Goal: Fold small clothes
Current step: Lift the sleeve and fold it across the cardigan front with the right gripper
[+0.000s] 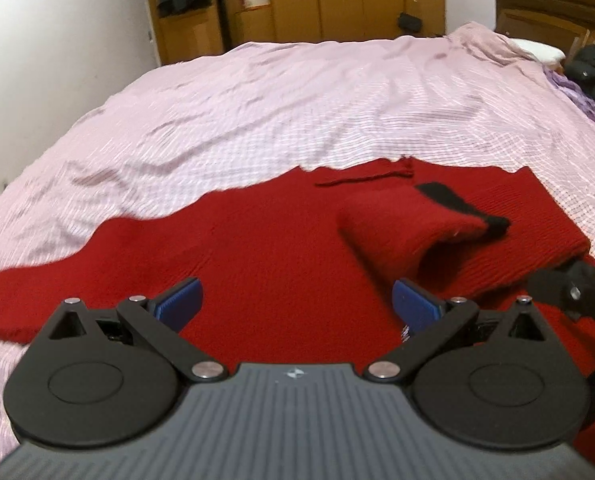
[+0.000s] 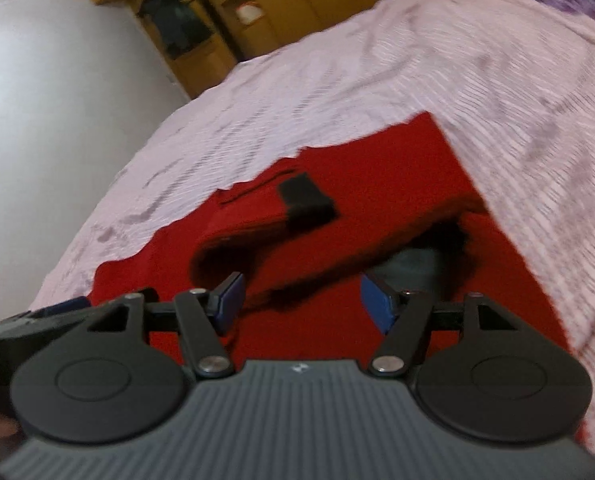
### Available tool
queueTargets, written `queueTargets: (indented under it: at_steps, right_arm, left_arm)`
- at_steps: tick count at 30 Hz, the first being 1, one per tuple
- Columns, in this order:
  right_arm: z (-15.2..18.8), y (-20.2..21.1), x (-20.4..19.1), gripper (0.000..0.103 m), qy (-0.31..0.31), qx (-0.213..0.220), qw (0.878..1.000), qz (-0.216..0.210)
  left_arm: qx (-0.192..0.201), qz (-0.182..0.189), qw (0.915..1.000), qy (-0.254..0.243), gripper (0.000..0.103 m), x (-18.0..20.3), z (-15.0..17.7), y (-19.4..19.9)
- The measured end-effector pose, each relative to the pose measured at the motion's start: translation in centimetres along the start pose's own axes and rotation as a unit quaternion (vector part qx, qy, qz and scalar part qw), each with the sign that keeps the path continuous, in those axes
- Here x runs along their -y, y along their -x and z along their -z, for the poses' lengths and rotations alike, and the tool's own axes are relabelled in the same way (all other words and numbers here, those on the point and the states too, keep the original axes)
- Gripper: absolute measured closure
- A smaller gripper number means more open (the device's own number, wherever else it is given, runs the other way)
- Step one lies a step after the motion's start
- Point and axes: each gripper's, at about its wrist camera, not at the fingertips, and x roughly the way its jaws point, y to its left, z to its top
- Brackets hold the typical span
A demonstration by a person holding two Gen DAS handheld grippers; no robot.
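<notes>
A red knitted sweater (image 1: 265, 248) lies spread on the bed. One sleeve with a black cuff (image 1: 457, 200) is folded across its body. My left gripper (image 1: 297, 304) is open and empty, just above the sweater's near part. My right gripper (image 2: 301, 304) is open and empty too, above the sweater (image 2: 377, 184) near its right side; the folded sleeve and black cuff (image 2: 305, 200) lie just ahead of it. Part of the right gripper shows at the right edge of the left wrist view (image 1: 569, 288). The right wrist view is blurred.
The bed is covered by a pink checked sheet (image 1: 257, 112). Dark and purple clothes (image 1: 589, 76) are piled at the far right by the wooden headboard (image 1: 557, 4). Wooden wardrobes (image 1: 297, 0) stand beyond the bed. A white wall (image 1: 57, 40) is on the left.
</notes>
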Motion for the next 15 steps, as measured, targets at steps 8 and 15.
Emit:
queueTargets:
  at_steps: [8,15]
  right_arm:
    - [0.1,-0.5,3.8,0.037,-0.051,-0.004,0.999,0.017]
    - [0.0,-1.2,5.4,0.038,-0.078,0.019,0.997,-0.002]
  left_arm:
    - [0.005,0.053,0.9978,-0.04,0.0,4.0,-1.9,-2.3]
    - [-0.019,0.056,0.9949,-0.082,0.0,7.2,-2.6,-5.8]
